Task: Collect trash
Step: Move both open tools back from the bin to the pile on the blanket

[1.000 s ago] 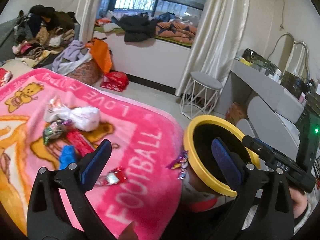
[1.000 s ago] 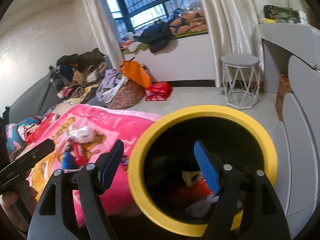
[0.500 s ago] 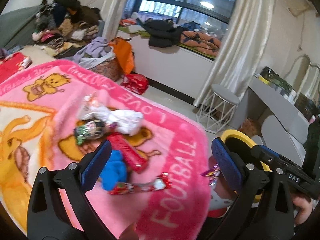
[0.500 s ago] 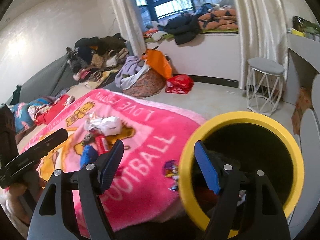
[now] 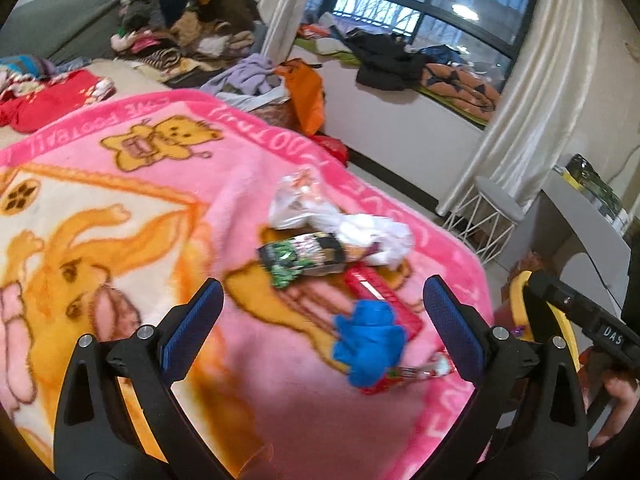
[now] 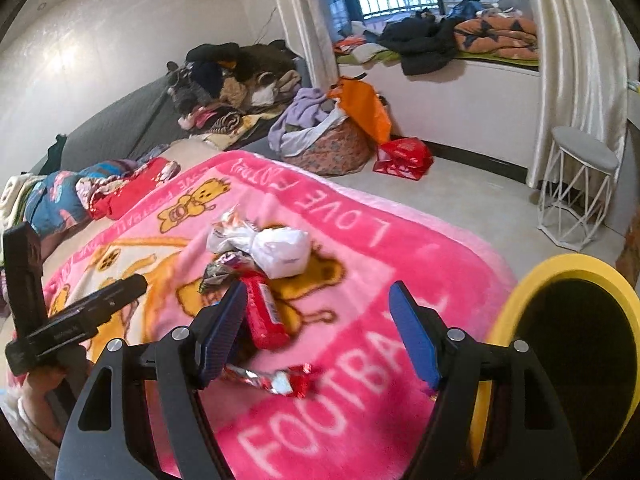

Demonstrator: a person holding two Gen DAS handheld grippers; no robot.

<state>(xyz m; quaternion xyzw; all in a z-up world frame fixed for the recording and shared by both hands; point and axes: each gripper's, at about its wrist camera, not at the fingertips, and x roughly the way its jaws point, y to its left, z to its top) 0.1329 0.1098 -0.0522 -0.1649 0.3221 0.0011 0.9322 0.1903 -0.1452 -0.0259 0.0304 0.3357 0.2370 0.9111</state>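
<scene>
Trash lies in a pile on the pink blanket (image 5: pixel 132 216): a white crumpled bag (image 5: pixel 360 232), a green-black wrapper (image 5: pixel 304 258), a red packet (image 5: pixel 380 300), a blue crumpled piece (image 5: pixel 370 344) and a red-silver wrapper (image 5: pixel 408 376). My left gripper (image 5: pixel 324 330) is open and empty above the blanket, the blue piece between its fingers' line. My right gripper (image 6: pixel 320 328) is open and empty over the red packet (image 6: pixel 262 316) and the red-silver wrapper (image 6: pixel 276 380). The white bag (image 6: pixel 280 252) lies beyond. The yellow-rimmed bin (image 6: pixel 560 280) stands at the right, off the bed's corner.
A white wire stool (image 6: pixel 576 192) stands on the floor by the curtain. A basket of clothes (image 6: pixel 320 140) and a red bag (image 6: pixel 404 156) sit on the floor beyond the bed. Clothes are piled on the grey sofa (image 6: pixel 232 80). A grey desk (image 5: pixel 580 232) is at the right.
Both grippers have swung left, away from the yellow bin and over the blanket toward the trash pile. Both stay open and empty.
</scene>
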